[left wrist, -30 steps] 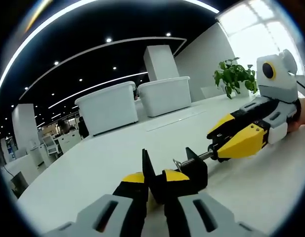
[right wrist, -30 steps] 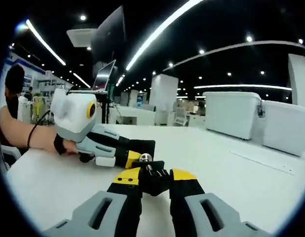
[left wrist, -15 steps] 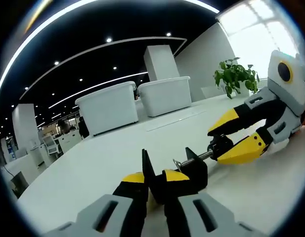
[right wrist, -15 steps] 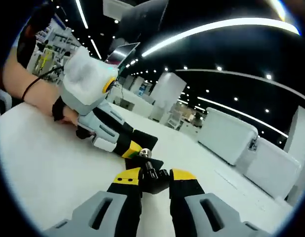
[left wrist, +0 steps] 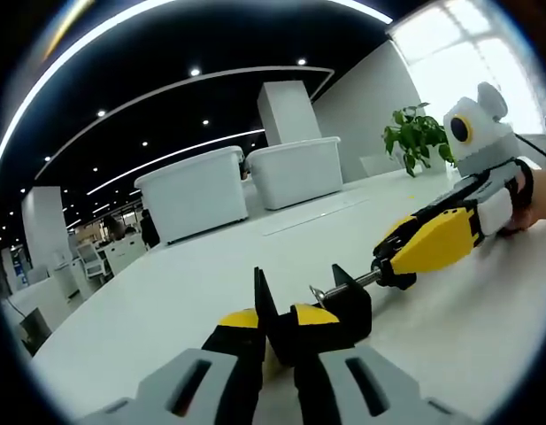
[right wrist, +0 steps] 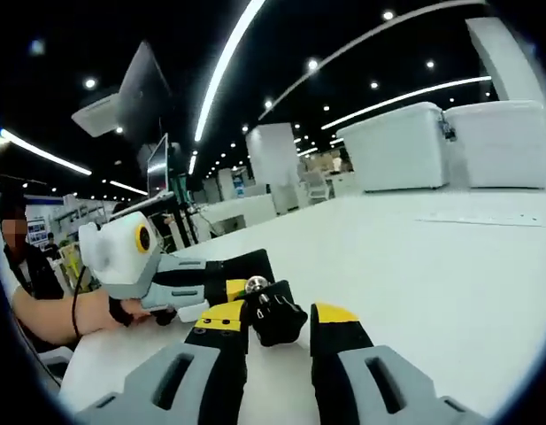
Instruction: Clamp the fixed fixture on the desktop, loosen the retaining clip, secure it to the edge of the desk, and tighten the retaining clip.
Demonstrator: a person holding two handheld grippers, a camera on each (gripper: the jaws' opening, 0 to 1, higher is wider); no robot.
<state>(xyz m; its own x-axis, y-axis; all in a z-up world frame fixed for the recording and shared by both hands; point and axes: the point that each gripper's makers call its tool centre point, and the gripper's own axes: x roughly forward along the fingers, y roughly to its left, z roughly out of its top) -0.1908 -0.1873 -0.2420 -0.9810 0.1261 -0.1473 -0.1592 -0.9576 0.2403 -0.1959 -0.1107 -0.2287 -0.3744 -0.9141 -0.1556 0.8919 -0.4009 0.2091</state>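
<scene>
On the white desk (left wrist: 166,301), the left gripper (left wrist: 277,332) clenches the black fixture (left wrist: 312,319), while at 2 o'clock the right gripper (right wrist: 280,320) grasps its screw knob (right wrist: 274,312).

Both low, close views share the clamp (left wrist: 330,305).

A small black clamp fixture (left wrist: 321,320) sits on the white table (left wrist: 193,292), its C-shaped body upright with one arm standing up at the left. A thin metal screw rod (left wrist: 345,284) runs out of it to the right, lying roughly level just above the table. In the right gripper view the same clamp (right wrist: 274,314) shows end-on, with a black knob and the shiny rounded metal tip (right wrist: 256,284) of the screw.
</scene>
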